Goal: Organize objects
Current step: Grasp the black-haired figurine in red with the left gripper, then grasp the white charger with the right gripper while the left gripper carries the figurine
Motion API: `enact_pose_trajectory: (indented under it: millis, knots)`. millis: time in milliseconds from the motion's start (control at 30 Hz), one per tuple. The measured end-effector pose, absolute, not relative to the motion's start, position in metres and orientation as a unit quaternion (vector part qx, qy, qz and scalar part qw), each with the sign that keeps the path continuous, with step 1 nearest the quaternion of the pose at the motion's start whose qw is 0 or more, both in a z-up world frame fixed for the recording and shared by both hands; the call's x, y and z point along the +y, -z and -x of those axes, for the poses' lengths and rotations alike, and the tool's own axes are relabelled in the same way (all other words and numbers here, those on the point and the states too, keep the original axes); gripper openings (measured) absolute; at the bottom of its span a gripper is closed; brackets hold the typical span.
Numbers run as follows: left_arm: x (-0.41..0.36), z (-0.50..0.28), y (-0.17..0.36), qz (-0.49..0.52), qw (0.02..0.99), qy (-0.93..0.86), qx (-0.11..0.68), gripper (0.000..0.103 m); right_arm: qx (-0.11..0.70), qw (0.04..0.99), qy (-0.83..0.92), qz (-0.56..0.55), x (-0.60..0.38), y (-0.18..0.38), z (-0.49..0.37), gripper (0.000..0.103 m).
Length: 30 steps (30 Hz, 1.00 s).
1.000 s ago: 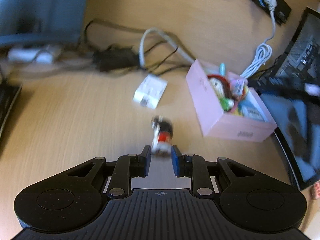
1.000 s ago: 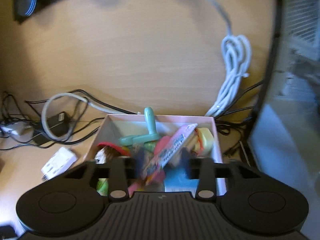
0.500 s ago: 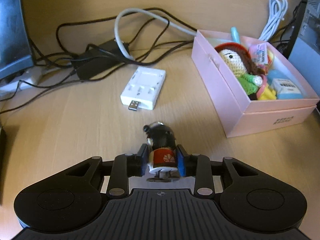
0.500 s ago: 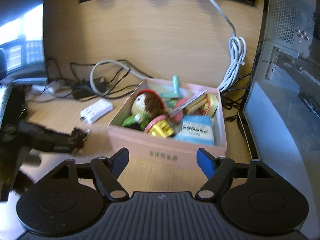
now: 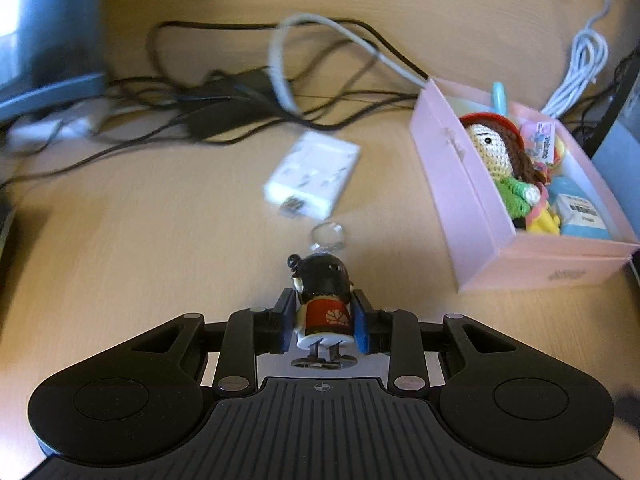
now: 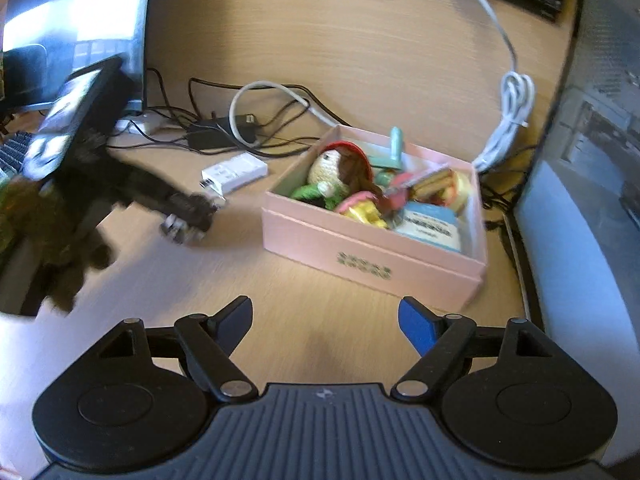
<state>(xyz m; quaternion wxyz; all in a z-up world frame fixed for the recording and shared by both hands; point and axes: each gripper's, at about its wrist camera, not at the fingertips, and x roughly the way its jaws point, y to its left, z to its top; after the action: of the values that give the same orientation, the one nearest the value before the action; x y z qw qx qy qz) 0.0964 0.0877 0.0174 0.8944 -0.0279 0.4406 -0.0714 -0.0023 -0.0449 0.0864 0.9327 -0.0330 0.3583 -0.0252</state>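
Observation:
My left gripper [image 5: 323, 320] is shut on a small doll figure [image 5: 322, 304] with black hair and a red dress, held just above the wooden desk. A clear key ring [image 5: 328, 236] hangs from its head. The pink box [image 5: 472, 216] to the right holds a crochet doll [image 5: 496, 152] and several small toys. My right gripper [image 6: 326, 320] is open and empty, in front of the pink box [image 6: 360, 256]. The left gripper [image 6: 188, 216] shows blurred at the left of the right wrist view.
A white USB card reader [image 5: 312, 176] lies on the desk beyond the doll. A tangle of black and grey cables [image 5: 248, 92] runs behind it. A coiled white cable [image 6: 508, 120] lies behind the box. A monitor [image 6: 72, 20] stands at the left, a computer case [image 6: 592, 160] at the right.
The left gripper closed on the doll figure and lifted it off the desk. The right gripper let go of an item in the box, opened and pulled back from it.

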Motion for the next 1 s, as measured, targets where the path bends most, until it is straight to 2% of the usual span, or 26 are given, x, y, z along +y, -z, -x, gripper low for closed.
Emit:
enact_pose_trajectory:
  millis: [267,433,600,667,700,800,1000]
  knots:
    - [0.19,0.015,-0.042,0.112,0.893,0.03,0.435,0.033,0.328,0.943,-0.062,0.01,0.014,-0.1,-0.1,0.081]
    - [0.245,0.06,-0.059,0.131,0.899,-0.011,0.418,0.033,0.368,0.927,0.021,-0.071,0.032,-0.078,-0.207,0.081]
    - [0.283,0.078,-0.063,0.143,0.899,-0.036,0.412,0.033,0.393,0.913,0.095,-0.054,0.044,-0.043,-0.258,0.081]
    - [0.296,0.081,-0.062,0.148,0.898,-0.041,0.411,0.033,0.404,0.908,0.102,-0.055,0.045,-0.033,-0.264,0.074]
    - [0.301,0.083,-0.061,0.149,0.898,-0.041,0.412,0.033,0.411,0.904,0.099,-0.063,0.045,-0.03,-0.263,0.063]
    - [0.305,0.078,-0.058,0.152,0.897,-0.03,0.415,0.033,0.421,0.901,0.081,-0.065,0.048,-0.029,-0.247,0.049]
    - [0.275,0.064,-0.059,0.133,0.901,0.042,0.41,0.033,0.431,0.902,0.002,-0.023,0.056,-0.044,-0.161,0.048]
